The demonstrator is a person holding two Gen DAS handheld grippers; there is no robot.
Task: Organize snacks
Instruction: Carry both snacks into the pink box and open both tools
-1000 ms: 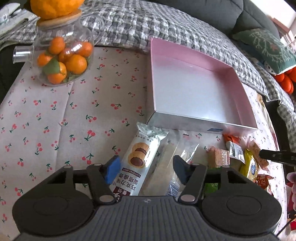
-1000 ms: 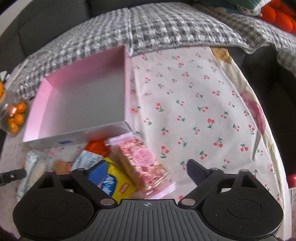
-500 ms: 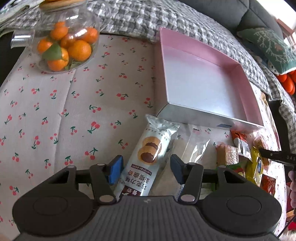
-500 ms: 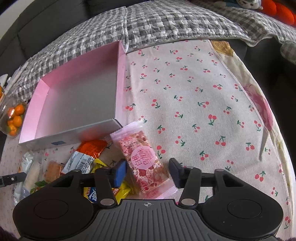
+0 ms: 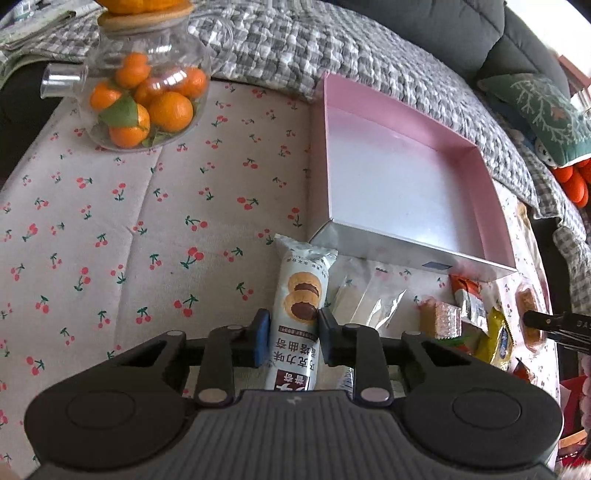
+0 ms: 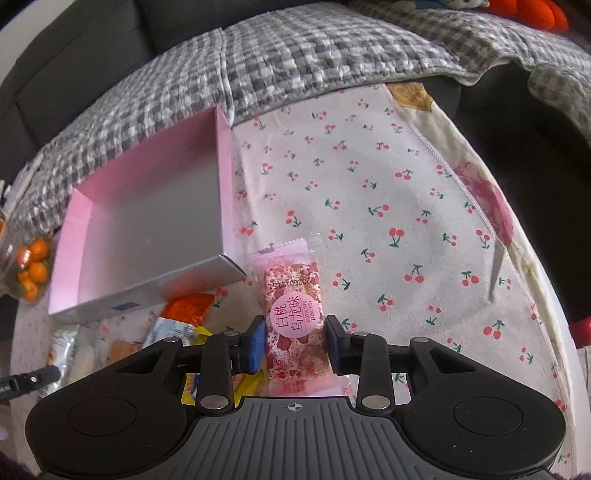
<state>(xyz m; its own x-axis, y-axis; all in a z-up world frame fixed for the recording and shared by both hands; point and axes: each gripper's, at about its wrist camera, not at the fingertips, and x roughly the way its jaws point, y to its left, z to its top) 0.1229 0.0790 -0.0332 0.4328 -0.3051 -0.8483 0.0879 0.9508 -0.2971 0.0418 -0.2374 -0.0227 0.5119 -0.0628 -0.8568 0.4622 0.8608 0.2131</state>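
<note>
Gripping: left gripper (image 5: 293, 334) has just closed, pinching biscuit pack (image 5: 301, 295); right gripper (image 6: 295, 339) likewise, pinching pink bar (image 6: 293, 314).
Far: box (image 5: 406, 254) touches the pack.
Right of pack: 1 clear wrapper (image 5: 373, 302).

A home living room, with snacks laid out on a cloth-covered table in front of a sofa.

A cherry-print tablecloth (image 5: 155, 229) covers the table, and just past its far edge runs a dark grey sofa (image 5: 436, 26) draped in a grey-and-white checked quilt (image 5: 295, 48). A green embroidered cushion (image 5: 535, 110) lies on the sofa near the table's far right corner. At the far left corner stands a glass teapot (image 5: 147, 96) filled with small oranges. An open pink box (image 5: 406, 177) sits by the far edge, with wrapped snacks (image 5: 480, 317) scattered along the near edge.
</note>
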